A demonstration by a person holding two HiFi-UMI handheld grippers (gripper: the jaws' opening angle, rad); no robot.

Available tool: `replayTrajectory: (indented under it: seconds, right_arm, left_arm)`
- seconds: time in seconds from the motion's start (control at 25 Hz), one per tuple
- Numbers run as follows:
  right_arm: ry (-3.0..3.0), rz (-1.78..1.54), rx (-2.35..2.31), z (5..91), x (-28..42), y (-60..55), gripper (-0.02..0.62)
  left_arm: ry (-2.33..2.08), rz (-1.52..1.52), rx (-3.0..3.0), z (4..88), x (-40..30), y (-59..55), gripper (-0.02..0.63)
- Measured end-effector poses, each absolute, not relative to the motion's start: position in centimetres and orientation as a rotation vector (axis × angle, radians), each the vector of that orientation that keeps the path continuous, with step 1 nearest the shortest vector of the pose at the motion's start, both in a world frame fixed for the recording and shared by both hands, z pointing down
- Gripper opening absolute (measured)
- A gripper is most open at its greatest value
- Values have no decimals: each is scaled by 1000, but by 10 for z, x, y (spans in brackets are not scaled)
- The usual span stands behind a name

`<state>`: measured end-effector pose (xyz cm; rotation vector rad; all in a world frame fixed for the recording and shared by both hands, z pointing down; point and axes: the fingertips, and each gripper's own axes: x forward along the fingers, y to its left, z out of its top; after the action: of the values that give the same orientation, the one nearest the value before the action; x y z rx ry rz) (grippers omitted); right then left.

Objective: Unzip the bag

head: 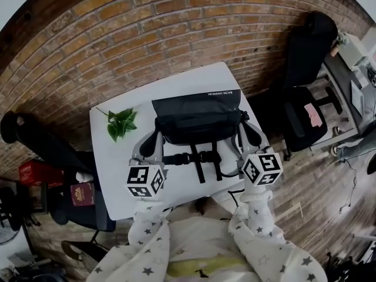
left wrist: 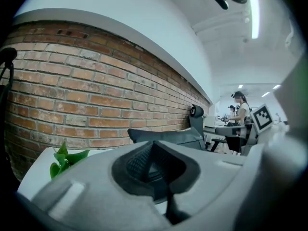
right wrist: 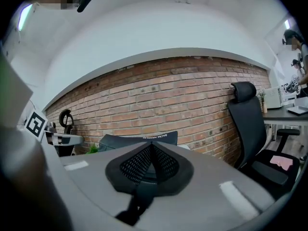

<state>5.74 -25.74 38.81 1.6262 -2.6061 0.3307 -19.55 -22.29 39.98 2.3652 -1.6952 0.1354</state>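
A black bag lies in the middle of the white table, its buckle straps trailing toward me. My left gripper is at the bag's left end and my right gripper at its right end. In the left gripper view the jaws are shut, with a black strap coming out below the pads and the bag's top edge just beyond. The right gripper view shows the same: shut jaws, a black strap pinched between them, the bag behind. No zipper pull is visible.
A green leafy sprig lies on the table left of the bag. A brick wall runs behind the table. A black office chair stands to the right, another dark chair and a red box to the left. A person stands far off.
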Motion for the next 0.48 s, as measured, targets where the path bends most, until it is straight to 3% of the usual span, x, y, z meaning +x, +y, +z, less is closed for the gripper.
replayTrajectory:
  seconds: [0.48]
  right_arm:
    - [-2714,330,1629,359,52,-251,9]
  left_arm:
    - [-1750,92,2398,371,-207,-209,-2]
